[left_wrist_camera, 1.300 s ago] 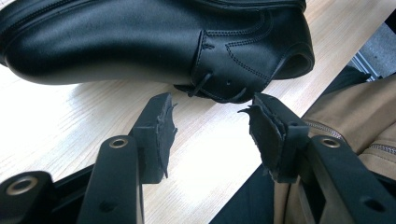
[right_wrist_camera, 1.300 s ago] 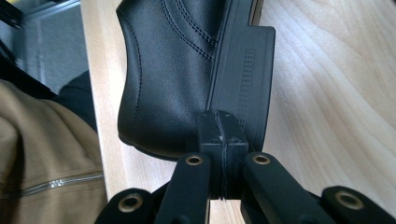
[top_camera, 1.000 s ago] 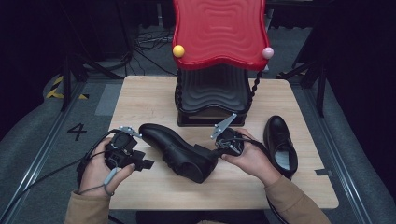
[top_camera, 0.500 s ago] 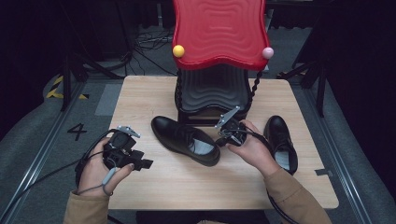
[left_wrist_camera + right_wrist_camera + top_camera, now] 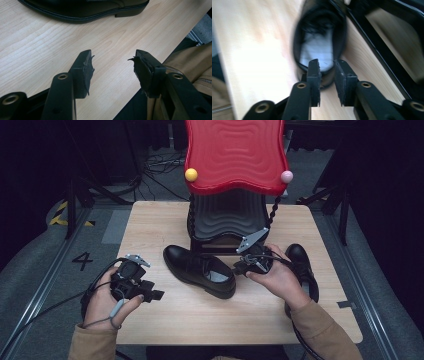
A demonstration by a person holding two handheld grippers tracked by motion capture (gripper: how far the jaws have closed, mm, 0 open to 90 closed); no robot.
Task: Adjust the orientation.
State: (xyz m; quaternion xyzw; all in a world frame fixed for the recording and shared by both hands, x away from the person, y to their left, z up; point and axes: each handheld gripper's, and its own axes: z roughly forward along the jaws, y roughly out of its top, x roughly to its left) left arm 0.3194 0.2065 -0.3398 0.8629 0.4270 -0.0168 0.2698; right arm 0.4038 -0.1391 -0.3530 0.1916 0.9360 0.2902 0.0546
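A black shoe (image 5: pixel 200 269) lies on the wooden worktop (image 5: pixel 150 225), just in front of a black stand (image 5: pixel 227 222) that carries a red wavy top (image 5: pixel 235 152). Its toe points to the left and away, and its heel is nearer the person. The right gripper (image 5: pixel 327 72) is at the heel of this shoe. Its jaws stand a little apart, one on each side of the heel rim, but the right gripper view is blurred and I cannot tell if they press the rim. A second black shoe (image 5: pixel 304 267) lies at the right side of the worktop, partly hidden behind the right hand (image 5: pixel 280 280). The left gripper (image 5: pixel 113 67) is held over the front left part of the worktop, its jaws spread wide with nothing between them. In the left gripper view the first shoe is well apart from it.
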